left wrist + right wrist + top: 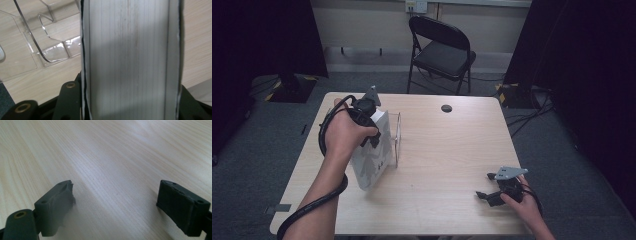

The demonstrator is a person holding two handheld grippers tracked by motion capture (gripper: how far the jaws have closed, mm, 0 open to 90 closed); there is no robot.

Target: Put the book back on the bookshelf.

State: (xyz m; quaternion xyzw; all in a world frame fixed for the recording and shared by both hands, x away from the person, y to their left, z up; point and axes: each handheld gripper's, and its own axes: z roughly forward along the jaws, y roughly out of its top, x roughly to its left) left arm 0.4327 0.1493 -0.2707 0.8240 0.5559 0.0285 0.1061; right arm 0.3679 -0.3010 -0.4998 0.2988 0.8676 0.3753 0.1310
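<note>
Nearest the table's (437,165) front edge, the right gripper (484,195) rests with jaws spread wide on nothing, bare wood all round it. Farther back, near the table's left edge, the left gripper (371,134) clamps a thick white book (373,160), page block facing its camera, standing tilted. Just beyond the book stands a clear acrylic stand (398,137).

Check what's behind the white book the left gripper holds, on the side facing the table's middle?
Just past the book stands a clear acrylic stand, upright on the table; in the left gripper view its clear base lies beside the book. Whether they touch is hidden. The left gripper clamps the book.
</note>
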